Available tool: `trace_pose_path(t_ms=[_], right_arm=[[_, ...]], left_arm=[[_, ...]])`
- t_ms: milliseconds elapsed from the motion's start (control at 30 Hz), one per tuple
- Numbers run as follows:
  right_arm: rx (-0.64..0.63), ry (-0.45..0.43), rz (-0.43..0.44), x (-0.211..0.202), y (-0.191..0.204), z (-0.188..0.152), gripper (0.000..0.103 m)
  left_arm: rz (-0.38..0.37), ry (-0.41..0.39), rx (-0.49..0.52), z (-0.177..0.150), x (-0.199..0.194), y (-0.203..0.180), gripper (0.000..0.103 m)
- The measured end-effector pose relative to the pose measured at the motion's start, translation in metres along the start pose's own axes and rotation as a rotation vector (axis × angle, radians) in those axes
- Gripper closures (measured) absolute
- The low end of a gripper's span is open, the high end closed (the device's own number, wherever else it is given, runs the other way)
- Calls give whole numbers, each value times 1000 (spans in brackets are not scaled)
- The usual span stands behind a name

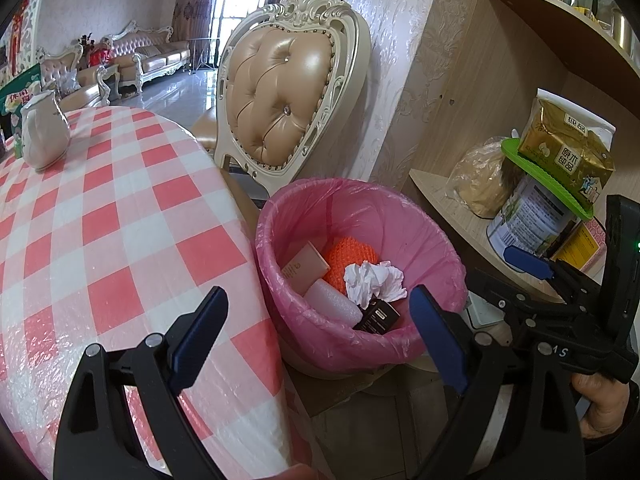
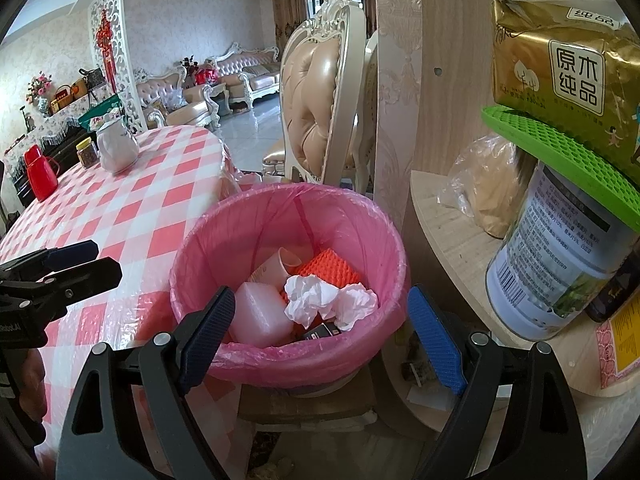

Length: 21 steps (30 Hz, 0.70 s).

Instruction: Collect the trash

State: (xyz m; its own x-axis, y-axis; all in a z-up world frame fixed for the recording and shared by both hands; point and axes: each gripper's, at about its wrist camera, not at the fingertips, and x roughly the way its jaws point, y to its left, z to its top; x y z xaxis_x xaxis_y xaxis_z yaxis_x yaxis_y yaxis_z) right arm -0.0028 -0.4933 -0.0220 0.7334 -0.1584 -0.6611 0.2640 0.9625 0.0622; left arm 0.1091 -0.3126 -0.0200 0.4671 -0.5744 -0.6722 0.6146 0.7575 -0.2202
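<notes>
A bin with a pink liner (image 1: 420, 232) (image 2: 360, 232) stands between the table and a shelf. In it lie a crumpled white tissue (image 1: 372, 280) (image 2: 328, 300), an orange mesh pad (image 1: 352, 256) (image 2: 332, 266), a pale box (image 1: 306, 264), a translucent plastic piece (image 2: 260, 316) and a small black box (image 1: 378, 316). My left gripper (image 1: 318, 290) is open and empty, over the table edge and the bin's near rim. My right gripper (image 2: 322, 292) is open and empty above the bin's near rim. The left gripper (image 2: 104, 260) shows at the left of the right wrist view.
A red-and-white checked table (image 1: 120, 220) holds a white jug (image 1: 42, 136), a red flask (image 2: 38, 176) and a jar (image 2: 88, 152). A padded chair (image 1: 280, 100) stands behind the bin. The shelf to the right carries a tin (image 2: 552, 264), a gold tissue pack (image 2: 568, 60) and a plastic bag (image 2: 492, 184).
</notes>
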Motion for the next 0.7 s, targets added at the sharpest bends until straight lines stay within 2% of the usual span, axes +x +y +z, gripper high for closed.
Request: trace_pose_path(t_ms=[700], right_arm=[[15, 1, -4, 2, -6, 1, 20]], left_arm=[[-12, -5, 65, 1, 8, -14, 11]])
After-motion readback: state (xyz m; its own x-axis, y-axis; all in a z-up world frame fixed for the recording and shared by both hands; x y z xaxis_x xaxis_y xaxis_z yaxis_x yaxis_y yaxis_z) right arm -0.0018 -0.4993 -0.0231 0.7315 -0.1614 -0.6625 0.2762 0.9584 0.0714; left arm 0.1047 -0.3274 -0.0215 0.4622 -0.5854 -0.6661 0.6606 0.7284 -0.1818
